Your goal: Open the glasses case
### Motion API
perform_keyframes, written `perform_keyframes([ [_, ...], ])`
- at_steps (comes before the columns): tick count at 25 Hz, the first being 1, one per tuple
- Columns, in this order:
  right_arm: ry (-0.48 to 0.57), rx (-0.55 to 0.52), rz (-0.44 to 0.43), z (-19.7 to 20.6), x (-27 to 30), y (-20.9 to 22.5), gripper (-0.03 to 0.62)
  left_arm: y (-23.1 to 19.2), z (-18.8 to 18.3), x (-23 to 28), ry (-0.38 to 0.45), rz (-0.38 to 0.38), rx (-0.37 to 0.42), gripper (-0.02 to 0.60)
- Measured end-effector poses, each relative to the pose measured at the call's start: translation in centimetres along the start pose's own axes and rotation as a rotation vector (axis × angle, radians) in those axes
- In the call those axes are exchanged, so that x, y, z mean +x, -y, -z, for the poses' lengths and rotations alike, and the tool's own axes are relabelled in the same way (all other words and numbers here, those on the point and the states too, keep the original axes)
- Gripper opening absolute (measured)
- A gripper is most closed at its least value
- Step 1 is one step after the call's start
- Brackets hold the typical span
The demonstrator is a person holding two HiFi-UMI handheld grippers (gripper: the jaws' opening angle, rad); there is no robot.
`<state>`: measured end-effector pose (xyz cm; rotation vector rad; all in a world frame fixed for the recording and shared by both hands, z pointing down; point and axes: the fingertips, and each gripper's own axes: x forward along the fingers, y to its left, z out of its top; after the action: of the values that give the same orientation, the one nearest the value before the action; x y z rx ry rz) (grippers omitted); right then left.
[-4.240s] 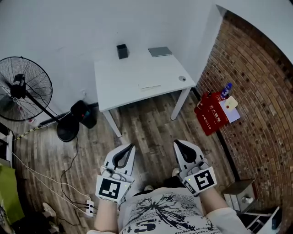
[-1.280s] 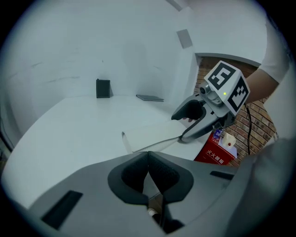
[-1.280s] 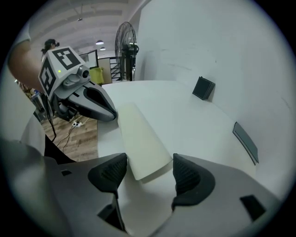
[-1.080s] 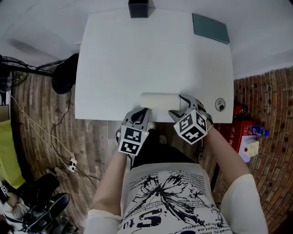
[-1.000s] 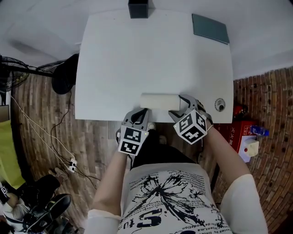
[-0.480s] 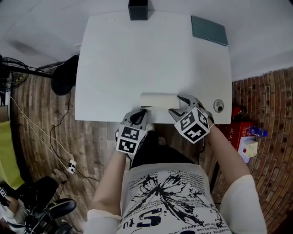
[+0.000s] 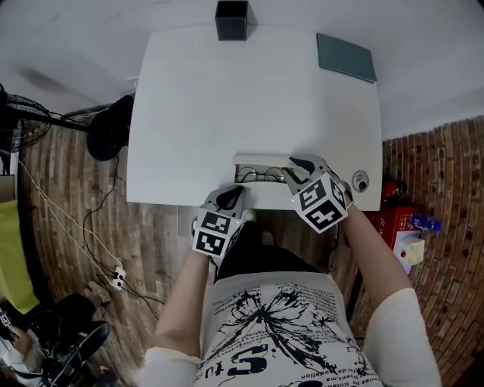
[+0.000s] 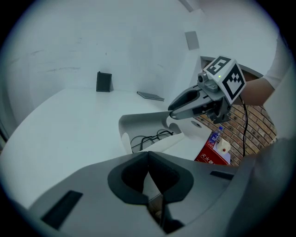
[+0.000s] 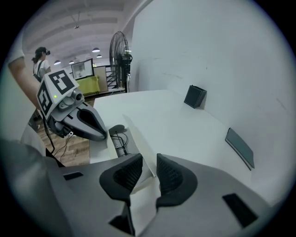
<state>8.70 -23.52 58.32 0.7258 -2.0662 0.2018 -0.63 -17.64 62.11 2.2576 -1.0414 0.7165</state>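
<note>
**Glasses case** [image 7: 249, 170]: white, oblong, smooth shell with rounded ends. It sits at the near edge of the worktop [image 7: 227, 106] and is open, its lid [image 9: 138, 143] tilted up on the far side. Thin dark-framed glasses [image 7: 262, 176] lie inside.

**Left tool** [image 8: 148, 155]: narrow, jaws closed on the case's near wall, reaching in over the worktop's near edge.

**Right tool** [image 9: 149, 159]: jaws have just been closing and are now narrow. The ribbed pads clamp the thin lid at the case's right end.

**Worktop:** white, matte, rectangular, with a wide bare stretch from the case to the far edge.

**Black box** [image 7: 231, 20]: square, at the far edge.

**Grey flat pad** [image 7: 346, 57]: at the far right corner.

**Small round fitting** [image 7: 361, 181]: at the near right corner, just beside the right tool.

**Floor** [image 7: 151, 249]: wood planks.
</note>
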Motion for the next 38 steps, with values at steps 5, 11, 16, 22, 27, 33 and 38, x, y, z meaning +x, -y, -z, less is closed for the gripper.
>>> perform_keyframes([
  [5, 0.008, -0.003, 0.011, -0.4, 0.4, 0.9, 0.103, 0.0, -0.1, 0.0, 0.005, 0.002, -0.003, 0.014],
  [11, 0.014, 0.018, 0.04, -1.3, 1.4, 2.4, 0.103, -0.3, -0.3, -0.3, -0.008, 0.016, -0.014, 0.014],
  [16, 0.003, -0.022, 0.067, -1.6, 2.3, 3.3, 0.108, -0.4, -0.4, -0.3, -0.019, 0.021, -0.013, 0.014],
  [22, -0.003, 0.001, 0.075, -1.2, 3.4, 4.5, 0.121, -1.6, -0.9, 0.1, -0.015, -0.021, -0.036, 0.014],
  [27, 0.01, 0.009, 0.065, -1.1, 4.2, 5.0, 0.135, -2.1, -1.2, 0.3, -0.018, -0.023, -0.042, 0.014],
  [33, 0.02, 0.017, 0.044, -1.1, 4.6, 5.2, 0.141, -1.6, -0.7, 0.8, -0.058, -0.015, 0.03, 0.014],
  [38, 0.035, 0.075, 0.076, -1.0, 4.1, 5.5, 0.189, -1.5, -0.8, 0.9, -0.059, -0.004, 0.009, 0.014],
])
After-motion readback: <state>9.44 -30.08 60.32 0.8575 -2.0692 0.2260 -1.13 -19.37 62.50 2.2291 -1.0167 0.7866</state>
